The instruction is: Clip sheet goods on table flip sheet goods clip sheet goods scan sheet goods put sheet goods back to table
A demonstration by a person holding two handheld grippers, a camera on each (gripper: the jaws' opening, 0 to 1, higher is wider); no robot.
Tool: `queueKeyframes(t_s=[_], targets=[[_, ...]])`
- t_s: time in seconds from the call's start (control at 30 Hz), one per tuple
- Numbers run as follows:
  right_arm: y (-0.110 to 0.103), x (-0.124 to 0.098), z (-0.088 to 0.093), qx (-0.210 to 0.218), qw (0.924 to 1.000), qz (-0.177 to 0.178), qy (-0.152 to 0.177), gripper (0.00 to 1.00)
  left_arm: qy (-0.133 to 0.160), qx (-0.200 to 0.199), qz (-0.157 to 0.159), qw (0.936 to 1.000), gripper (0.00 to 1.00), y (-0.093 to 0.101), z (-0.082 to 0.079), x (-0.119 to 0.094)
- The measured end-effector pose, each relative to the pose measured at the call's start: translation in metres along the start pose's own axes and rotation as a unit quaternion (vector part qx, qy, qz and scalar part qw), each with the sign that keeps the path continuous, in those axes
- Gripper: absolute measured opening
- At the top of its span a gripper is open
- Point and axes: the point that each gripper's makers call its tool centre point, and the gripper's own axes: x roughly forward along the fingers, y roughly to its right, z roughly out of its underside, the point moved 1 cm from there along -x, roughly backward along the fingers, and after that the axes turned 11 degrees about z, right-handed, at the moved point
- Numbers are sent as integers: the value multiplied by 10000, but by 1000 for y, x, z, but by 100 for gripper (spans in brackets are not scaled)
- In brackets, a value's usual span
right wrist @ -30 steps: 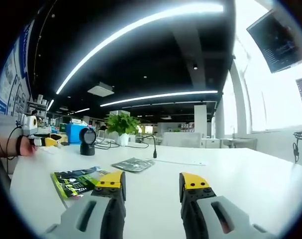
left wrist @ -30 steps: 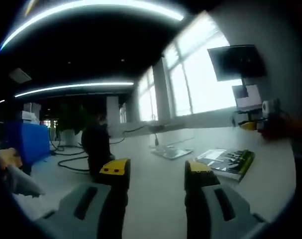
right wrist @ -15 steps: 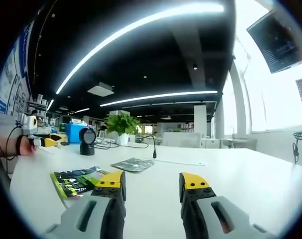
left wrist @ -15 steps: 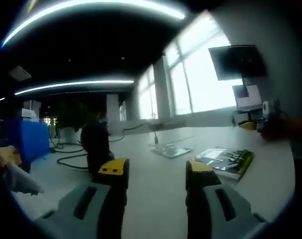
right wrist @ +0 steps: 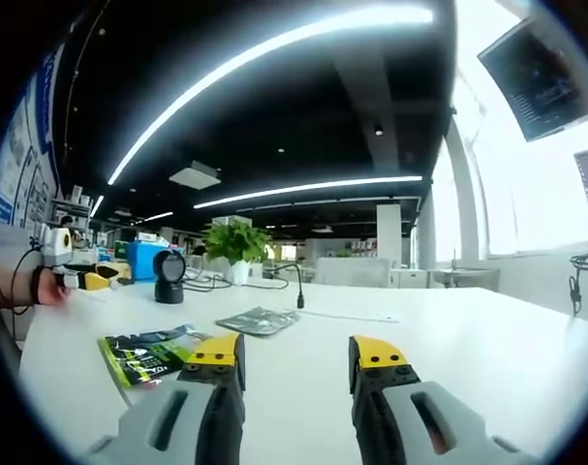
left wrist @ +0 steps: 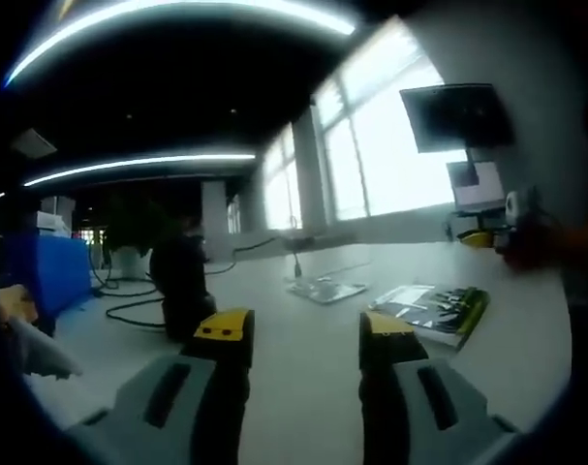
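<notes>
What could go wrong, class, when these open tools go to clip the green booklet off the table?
The green booklet lies flat on the white table, so a tool tip may just push it along. The grey sheet lies close by and could get nudged. The scanner's cable trails across the table and might snag.

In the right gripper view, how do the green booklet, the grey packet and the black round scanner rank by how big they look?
1. Green booklet, nearest the camera.
2. Grey packet.
3. Black scanner, farthest away, so its real size is unsure.
</notes>
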Motion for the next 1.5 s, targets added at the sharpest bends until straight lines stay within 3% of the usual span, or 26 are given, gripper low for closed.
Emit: queueKeyframes(t_s=[0.27, 0.57, 0.9, 1.13, 1.33, 1.5], targets=[[-3, -1, -1, -65, 10000, 6, 13, 39, 7, 78, 72, 9999, 47, 1, -1, 1], [-3, -2, -2, -3, 10000, -2, 47, 39, -11, 67, 9, 10000, 47, -3, 0, 1], [-3, -1, -2, 0, 10000, 24, 38, 39, 120, 194, -20, 9997, 39, -8, -3, -1], [-5, -2, -1, -18, 10000, 16, 23, 39, 183, 190, 22, 9996, 55, -6, -6, -1], [-22, -10, -10, 194, 9996, -147, 133, 39, 19, 181, 30, 9998, 49, -2, -1, 0], [-50, -14, -14, 432, 9985, -309, 87, 43, 26, 145, 40, 9999, 48, 0, -1, 0]])
